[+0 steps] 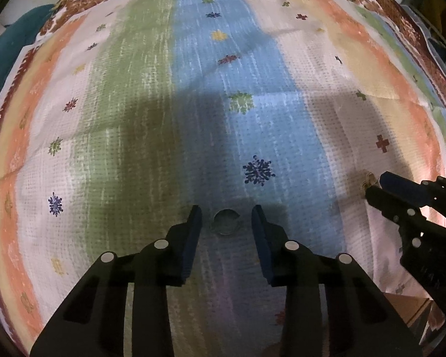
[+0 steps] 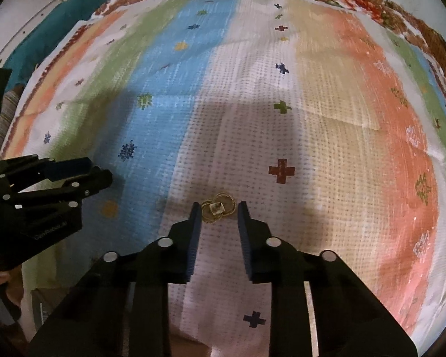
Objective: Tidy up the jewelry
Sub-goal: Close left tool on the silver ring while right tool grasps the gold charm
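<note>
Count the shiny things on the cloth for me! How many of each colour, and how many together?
Silver ring, between the open fingers of the left hand-held gripper: 1
Gold piece, a cluster of loops in front of the open right hand-held gripper: 1
Total: 2

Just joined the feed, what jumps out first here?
A bright striped cloth fills both views. The open left claw frames a small ring lying on the cloth, and the open right claw frames a cluster of gold jewelry.
</note>
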